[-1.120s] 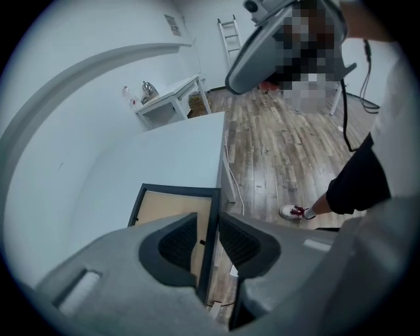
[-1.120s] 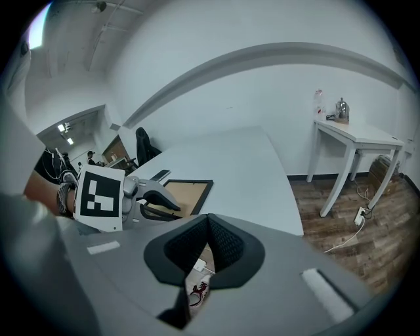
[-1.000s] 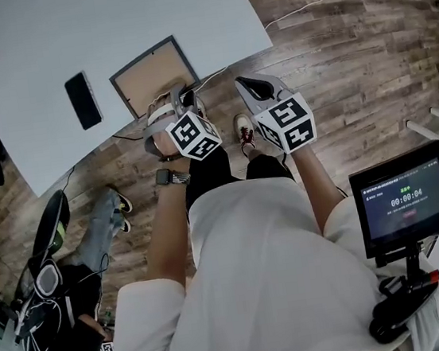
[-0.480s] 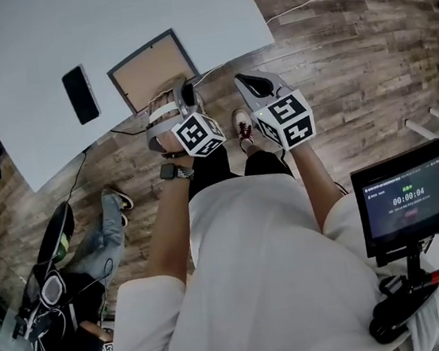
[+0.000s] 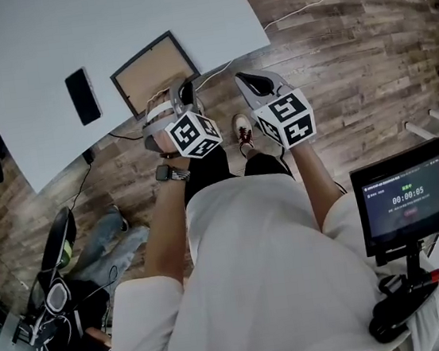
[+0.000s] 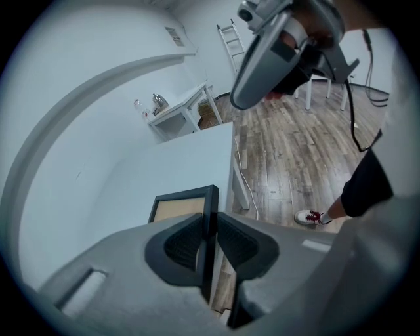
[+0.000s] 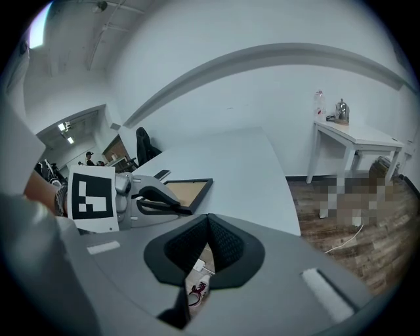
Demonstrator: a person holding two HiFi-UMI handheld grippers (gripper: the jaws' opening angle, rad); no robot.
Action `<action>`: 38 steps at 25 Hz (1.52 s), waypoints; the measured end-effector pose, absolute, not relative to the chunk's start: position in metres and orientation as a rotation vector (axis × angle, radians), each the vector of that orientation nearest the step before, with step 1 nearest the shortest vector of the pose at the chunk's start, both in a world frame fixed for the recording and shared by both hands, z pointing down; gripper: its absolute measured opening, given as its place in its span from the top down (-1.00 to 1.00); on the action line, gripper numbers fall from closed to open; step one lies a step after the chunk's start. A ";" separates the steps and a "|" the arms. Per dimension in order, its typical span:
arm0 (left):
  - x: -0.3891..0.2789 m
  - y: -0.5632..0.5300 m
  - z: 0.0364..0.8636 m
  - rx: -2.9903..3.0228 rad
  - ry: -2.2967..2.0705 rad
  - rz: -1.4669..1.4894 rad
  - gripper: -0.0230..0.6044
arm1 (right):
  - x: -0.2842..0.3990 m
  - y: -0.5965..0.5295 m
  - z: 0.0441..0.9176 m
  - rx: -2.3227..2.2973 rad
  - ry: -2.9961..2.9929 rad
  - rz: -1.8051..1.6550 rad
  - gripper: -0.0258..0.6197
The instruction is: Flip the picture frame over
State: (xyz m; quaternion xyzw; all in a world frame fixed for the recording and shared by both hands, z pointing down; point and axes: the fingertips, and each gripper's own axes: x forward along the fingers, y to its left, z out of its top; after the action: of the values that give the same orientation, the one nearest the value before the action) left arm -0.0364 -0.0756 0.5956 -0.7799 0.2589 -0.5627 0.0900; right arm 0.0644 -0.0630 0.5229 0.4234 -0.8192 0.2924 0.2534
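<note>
A dark phone [image 5: 82, 97] lies at the left of the table [image 5: 41, 41], out of the way. To its right, the picture frame [image 5: 150, 74] rests flat by the table's front edge with its brown panel up. The left gripper [image 5: 183, 97] has just been closing its jaws on the frame's near edge and now pinches it, likely to lift and turn it. The right gripper [image 5: 249, 85] hangs over the floor with its 2 jaws together on nothing, probably in reserve.
</note>
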 end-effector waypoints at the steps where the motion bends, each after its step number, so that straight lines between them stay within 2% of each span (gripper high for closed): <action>1: -0.033 -0.077 0.591 -2.334 0.773 -1.656 0.69 | 0.066 -0.063 0.522 1.154 -2.228 0.791 0.92; 11: -0.010 -0.094 0.562 -2.609 0.871 -1.472 0.70 | 0.078 -0.079 0.519 1.199 -2.236 0.762 0.92; 25: 0.008 -0.129 0.486 -3.062 1.057 -0.952 0.70 | 0.085 -0.099 0.508 1.236 -2.246 0.735 0.92; 38: 0.006 -0.133 0.451 -3.355 1.159 -0.506 0.70 | 0.083 -0.102 0.508 1.226 -2.261 0.725 0.92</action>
State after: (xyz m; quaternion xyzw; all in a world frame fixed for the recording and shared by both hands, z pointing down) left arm 0.0056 -0.1330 0.4508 -0.9128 0.3154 -0.1376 -0.2200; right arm 0.0830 -0.1018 0.5077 0.4462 -0.8229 0.2639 0.2328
